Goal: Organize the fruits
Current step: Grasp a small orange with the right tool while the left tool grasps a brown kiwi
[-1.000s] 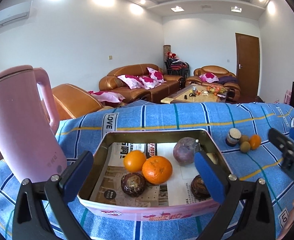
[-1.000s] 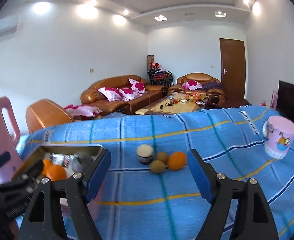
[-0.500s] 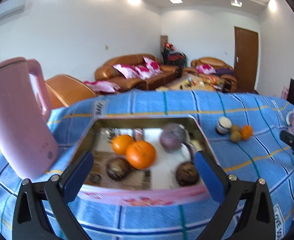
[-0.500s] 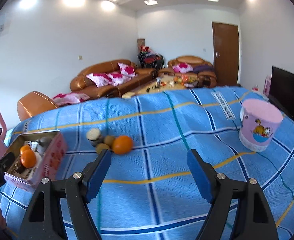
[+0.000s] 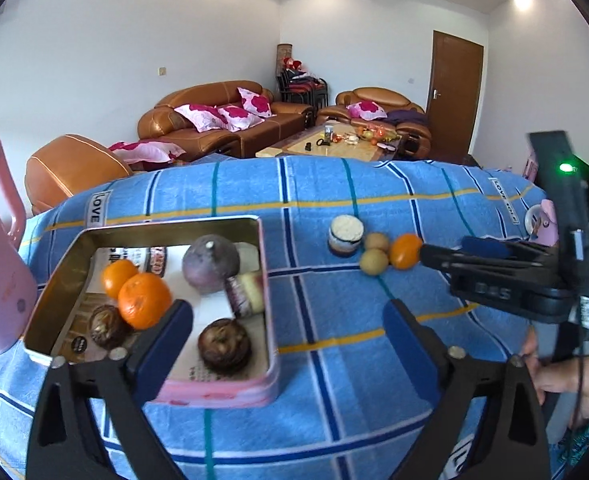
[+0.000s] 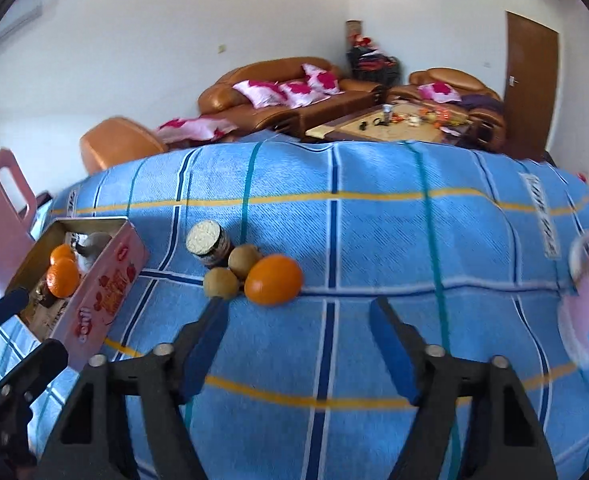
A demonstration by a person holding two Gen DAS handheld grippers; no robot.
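In your left view, the left gripper [image 5: 288, 316] has its jaws apart, just closing a little, with nothing between them; it hangs over the tin [image 5: 263, 248] at its near right corner, and the loose orange [image 5: 405, 251] lies well off to the right, where your right gripper [image 5: 434, 254] already reaches. In your right view, the right gripper [image 6: 298, 322] has its jaws apart, just narrowing and empty, with the orange [image 6: 273, 280] just ahead, slightly left of centre, long axis crosswise, touching two brown fruits [image 6: 221, 282]. The right hand is nearer. Open worktop [image 6: 414, 240] lies to the right.
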